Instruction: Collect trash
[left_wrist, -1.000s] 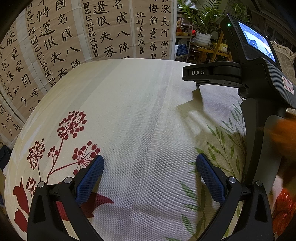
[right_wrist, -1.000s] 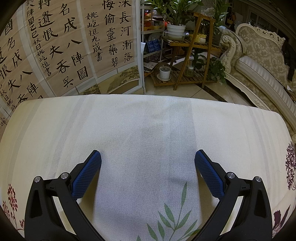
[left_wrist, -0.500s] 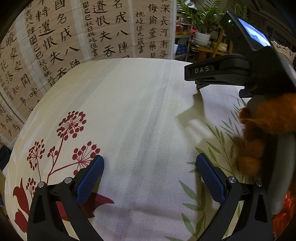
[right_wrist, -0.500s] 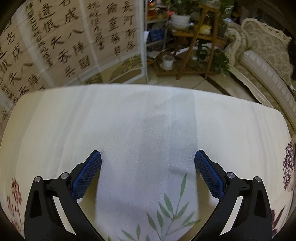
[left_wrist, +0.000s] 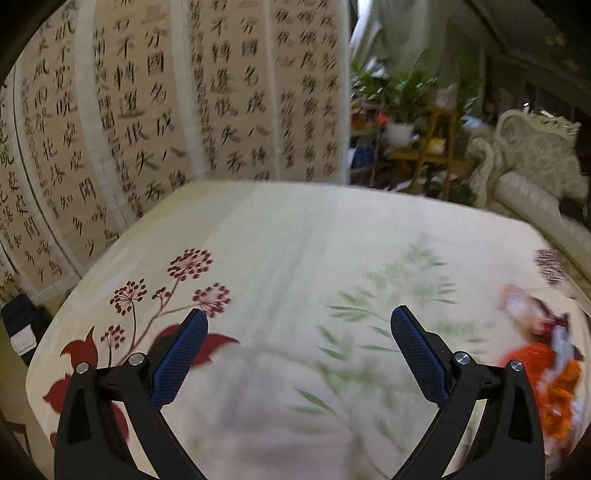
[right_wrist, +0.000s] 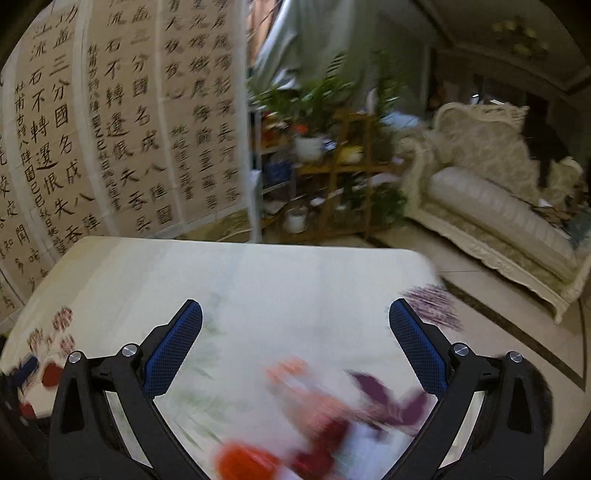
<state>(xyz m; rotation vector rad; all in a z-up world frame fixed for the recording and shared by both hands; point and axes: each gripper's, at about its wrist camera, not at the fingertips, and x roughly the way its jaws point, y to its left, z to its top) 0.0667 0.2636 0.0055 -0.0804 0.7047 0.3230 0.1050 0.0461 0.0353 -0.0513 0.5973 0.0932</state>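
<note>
Crumpled red, orange and white wrappers (left_wrist: 546, 354) lie near the right edge of a cloth-covered table (left_wrist: 295, 236), to the right of my left gripper (left_wrist: 299, 325). That gripper is open and holds nothing. The same blurred trash (right_wrist: 325, 417) shows in the right wrist view, low between the fingers of my right gripper (right_wrist: 295, 317), which hangs above it, open and empty. The wrappers are smeared by motion, so their shapes are unclear.
A calligraphy screen (left_wrist: 166, 110) stands behind the table. Plants on a wooden stand (right_wrist: 332, 147) and a cream sofa (right_wrist: 491, 199) lie beyond the far right edge. The tablecloth carries printed red flowers (left_wrist: 177, 288) and green leaves.
Both grippers have pulled back and risen, so more of the table and room shows. The right gripper and the hand have left the left wrist view. The wrappers have come into view.
</note>
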